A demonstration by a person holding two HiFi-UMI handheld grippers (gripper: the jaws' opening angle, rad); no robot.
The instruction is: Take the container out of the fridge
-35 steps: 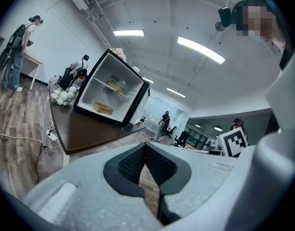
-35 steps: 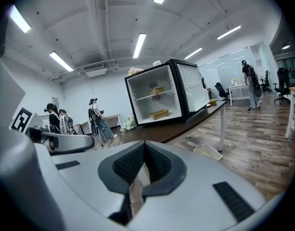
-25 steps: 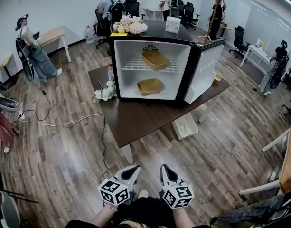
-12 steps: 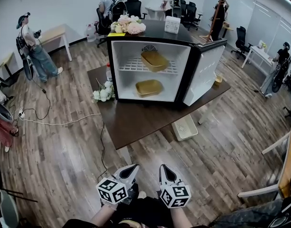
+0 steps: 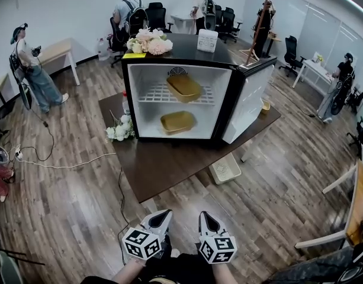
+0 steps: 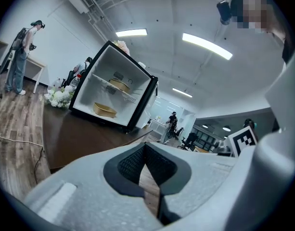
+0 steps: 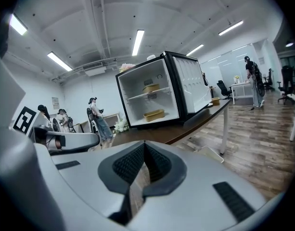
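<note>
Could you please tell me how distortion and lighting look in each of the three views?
Head view: fisheye bows the floor; the fridge is evenly lit and sharp. Left gripper view: dark round vignette, ceiling lights flare, the left gripper fills the lower frame. Right gripper view: same vignette, fridge clear.

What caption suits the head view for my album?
Shut and empty, the left tongs and right tongs hover short of the open fridge holding an upper container and a lower container.
</note>
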